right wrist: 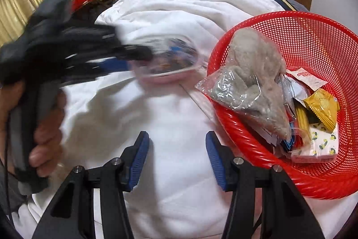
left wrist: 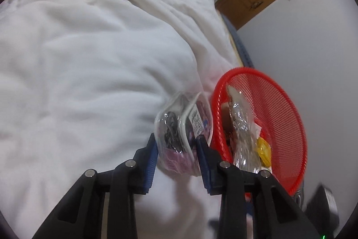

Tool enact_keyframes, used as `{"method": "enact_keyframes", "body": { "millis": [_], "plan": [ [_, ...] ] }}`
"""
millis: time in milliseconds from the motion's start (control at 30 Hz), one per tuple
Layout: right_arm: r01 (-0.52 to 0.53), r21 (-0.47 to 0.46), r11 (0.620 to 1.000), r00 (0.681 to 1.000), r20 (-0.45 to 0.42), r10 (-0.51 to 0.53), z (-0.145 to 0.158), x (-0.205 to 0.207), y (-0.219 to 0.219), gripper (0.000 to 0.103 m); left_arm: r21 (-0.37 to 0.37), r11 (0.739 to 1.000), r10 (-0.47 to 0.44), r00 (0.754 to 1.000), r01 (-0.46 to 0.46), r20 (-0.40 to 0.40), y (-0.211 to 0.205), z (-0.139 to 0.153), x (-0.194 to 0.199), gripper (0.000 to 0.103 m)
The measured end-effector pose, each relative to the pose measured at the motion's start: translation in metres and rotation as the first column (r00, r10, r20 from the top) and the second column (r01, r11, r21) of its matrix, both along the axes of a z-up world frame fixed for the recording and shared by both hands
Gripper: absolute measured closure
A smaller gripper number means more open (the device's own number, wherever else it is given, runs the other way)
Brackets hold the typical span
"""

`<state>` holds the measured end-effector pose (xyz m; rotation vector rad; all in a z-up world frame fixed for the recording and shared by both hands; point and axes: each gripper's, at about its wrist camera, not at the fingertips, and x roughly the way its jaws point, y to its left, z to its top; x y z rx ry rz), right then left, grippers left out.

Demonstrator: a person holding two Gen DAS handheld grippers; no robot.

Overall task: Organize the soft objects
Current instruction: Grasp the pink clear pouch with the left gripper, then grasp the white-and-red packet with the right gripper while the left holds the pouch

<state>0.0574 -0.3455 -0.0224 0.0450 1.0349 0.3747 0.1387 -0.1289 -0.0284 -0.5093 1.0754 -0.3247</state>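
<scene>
The left tongs (left wrist: pixel 177 149) are clenched on a clear plastic pouch (left wrist: pixel 182 124) with dark and pink contents, both blue pads pressed into its lower end, and the pouch hangs just beside the rim of the red mesh basket (left wrist: pixel 288 118), still outside it and over the white duvet (left wrist: pixel 89 59) on the bed. The right tongs (right wrist: pixel 177 149) are released, nothing between them, hovering over bare duvet near the basket's twisted rim. To do this step well, I judge the pouch should be carried clear over the rim before the grip loosens; the film is slippery and the grip sits low, so it may swing or slide. Aiming for the open mesh on the far side would avoid the bagged grey plush (right wrist: pixel 252 73) leaning on the near edge. The left wrist view shows the pads' bite on the pouch sharply, which the right wrist view blurs. The right wrist view alone shows the person's hand (right wrist: pixel 44 124) around the left handle, the yellow sachet (right wrist: pixel 322 109) and lemon-print pack (right wrist: pixel 322 142) in the basket.
</scene>
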Motion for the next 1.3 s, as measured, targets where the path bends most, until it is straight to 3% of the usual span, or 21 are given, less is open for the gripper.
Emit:
{"method": "enact_keyframes", "body": {
  "millis": [233, 400, 467, 533, 633, 933, 1133, 1200, 1300],
  "plan": [
    [0.000, 0.016, 1.000, 1.000, -0.019, 0.001, -0.003, 0.009, 0.008, 0.052, -0.138, 0.985, 0.111, 0.993, -0.104, 0.045, 0.086, -0.009, -0.055, 0.069],
    [0.034, -0.037, 0.999, 0.999, -0.007, -0.034, -0.004, 0.030, 0.025, 0.053, -0.247, 0.957, 0.152, 0.988, -0.150, -0.013, 0.107, -0.031, -0.057, 0.069],
    [0.081, -0.064, 0.995, 0.997, 0.002, -0.081, -0.004, 0.040, 0.022, 0.057, -0.258, 0.954, 0.151, 0.988, -0.151, -0.018, 0.107, -0.035, -0.057, 0.069],
    [0.101, -0.014, 0.995, 0.995, -0.020, -0.101, -0.003, 0.047, 0.015, 0.064, -0.259, 0.955, 0.147, 0.989, -0.146, -0.018, 0.108, -0.035, -0.057, 0.069],
    [0.120, -0.025, 0.992, 0.992, -0.037, -0.121, -0.006, 0.057, 0.012, 0.066, -0.255, 0.956, 0.143, 0.990, -0.142, -0.014, 0.109, -0.034, -0.059, 0.069],
    [0.137, -0.286, 0.948, 0.990, 0.011, -0.139, -0.020, 0.078, 0.054, 0.065, -0.267, 0.953, 0.143, 0.989, -0.144, -0.022, 0.110, -0.035, -0.060, 0.069],
    [0.144, -0.341, 0.929, 0.989, 0.014, -0.148, -0.031, 0.088, 0.059, 0.067, -0.266, 0.953, 0.144, 0.989, -0.145, -0.024, 0.109, -0.037, -0.059, 0.069],
    [0.147, -0.388, 0.910, 0.989, 0.044, -0.141, -0.033, 0.087, 0.064, 0.084, -0.264, 0.953, 0.144, 0.989, -0.145, -0.024, 0.109, -0.037, -0.059, 0.069],
    [0.152, -0.442, 0.884, 0.988, 0.055, -0.142, -0.039, 0.093, 0.066, 0.088, -0.263, 0.954, 0.144, 0.989, -0.145, -0.025, 0.108, -0.037, -0.059, 0.069]
  ]
}}
